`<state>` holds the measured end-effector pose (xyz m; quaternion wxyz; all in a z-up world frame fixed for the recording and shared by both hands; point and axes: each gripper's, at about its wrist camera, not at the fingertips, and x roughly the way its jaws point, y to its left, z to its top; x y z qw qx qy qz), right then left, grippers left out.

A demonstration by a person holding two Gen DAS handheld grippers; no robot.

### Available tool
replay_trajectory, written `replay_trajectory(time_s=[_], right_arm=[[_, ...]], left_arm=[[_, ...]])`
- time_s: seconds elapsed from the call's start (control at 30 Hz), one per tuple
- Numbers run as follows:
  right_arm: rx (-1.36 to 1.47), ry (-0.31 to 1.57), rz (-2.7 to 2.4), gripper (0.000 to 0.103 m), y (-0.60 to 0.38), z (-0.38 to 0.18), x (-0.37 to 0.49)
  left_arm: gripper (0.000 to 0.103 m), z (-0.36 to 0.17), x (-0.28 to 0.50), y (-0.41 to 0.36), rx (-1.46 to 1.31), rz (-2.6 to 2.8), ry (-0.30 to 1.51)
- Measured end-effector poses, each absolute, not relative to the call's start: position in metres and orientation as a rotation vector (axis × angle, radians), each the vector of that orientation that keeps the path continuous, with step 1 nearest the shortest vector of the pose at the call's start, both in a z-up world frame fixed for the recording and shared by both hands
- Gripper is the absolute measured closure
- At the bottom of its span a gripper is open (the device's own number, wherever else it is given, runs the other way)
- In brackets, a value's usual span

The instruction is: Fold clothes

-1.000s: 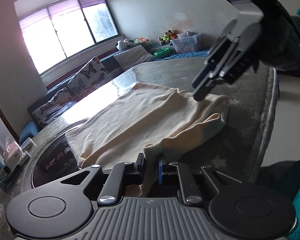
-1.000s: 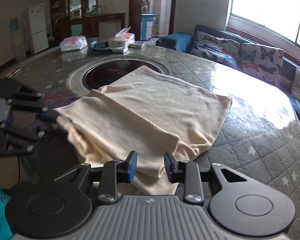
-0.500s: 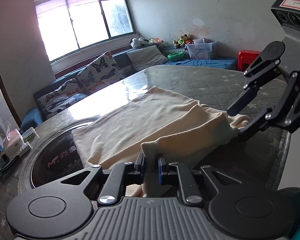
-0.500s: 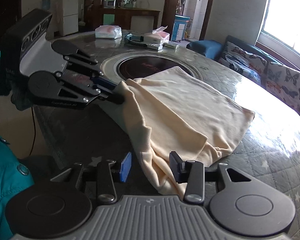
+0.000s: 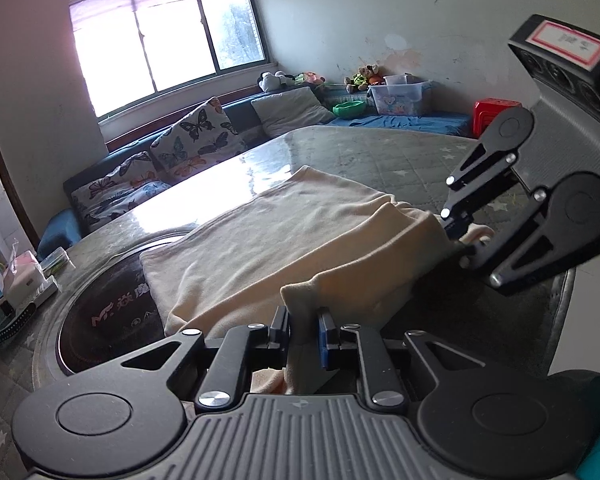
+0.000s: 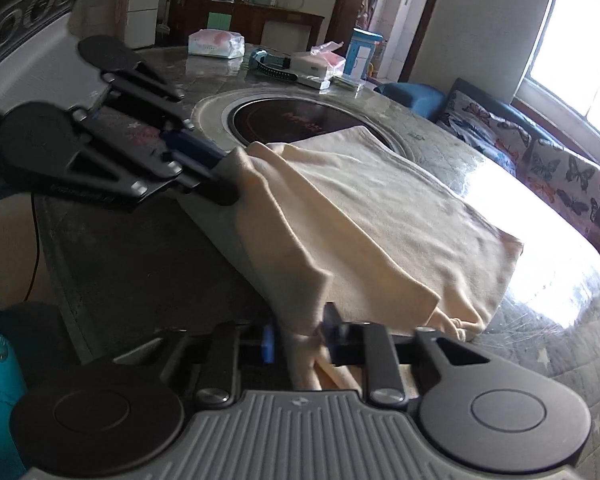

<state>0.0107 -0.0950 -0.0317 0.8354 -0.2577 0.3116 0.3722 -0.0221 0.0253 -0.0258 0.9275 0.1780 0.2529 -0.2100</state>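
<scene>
On one round table [image 5: 380, 152], two grippers' jaws pinch one cream garment [image 5: 260, 240]: left [image 5: 303, 330] easing, right [image 6: 298, 336] closing.

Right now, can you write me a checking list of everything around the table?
Surface: round table, starry quilted cover, dark round plate in the middle.
Job's things: cream garment, near edge lifted, rest lying flat.
Clutter: tissue packs, small boxes at the far side.
Grippers: left gripper pinches one corner, fingers easing apart; right gripper closing on the other corner.
Cables: thin wire hanging beside the table.
Surroundings: butterfly cushions, window, fridge, toys.
</scene>
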Motion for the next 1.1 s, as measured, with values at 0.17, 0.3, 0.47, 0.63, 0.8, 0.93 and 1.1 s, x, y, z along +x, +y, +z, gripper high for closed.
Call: replay_trajectory(time_s=[0.17,0.3,0.47,0.63,0.8,0.93,1.1], right_arm=[[-0.474,0.668,0.773,0.091,-0.096,-0.022,0.019],[-0.441,0.667,0.762,0.091,-0.099,-0.015,0.023],[-0.43,0.659,0.753,0.091,-0.099,-0.011,0.024],[-0.423,0.65,0.741,0.092,-0.1,-0.01,0.023],[-0.434,0.628,0.738,0.093,-0.101,-0.008,0.018],[-0.439,0.607,0.736,0.093,-0.106,0.002,0.014],[-0.442,0.595,0.755,0.093,-0.113,0.014,0.004]], left_arm=[[0.078,-0.029,-0.032,0.03,0.38,-0.42,0.51],[0.065,-0.033,-0.039,0.034,0.414,-0.394,0.51],[0.066,-0.043,-0.045,0.038,0.487,-0.383,0.501],[0.086,-0.049,-0.046,0.036,0.529,-0.365,0.487],[0.094,-0.039,-0.049,0.038,0.483,-0.367,0.472],[0.095,-0.03,-0.059,0.037,0.47,-0.38,0.454],[0.096,-0.019,-0.07,0.038,0.45,-0.396,0.441]])
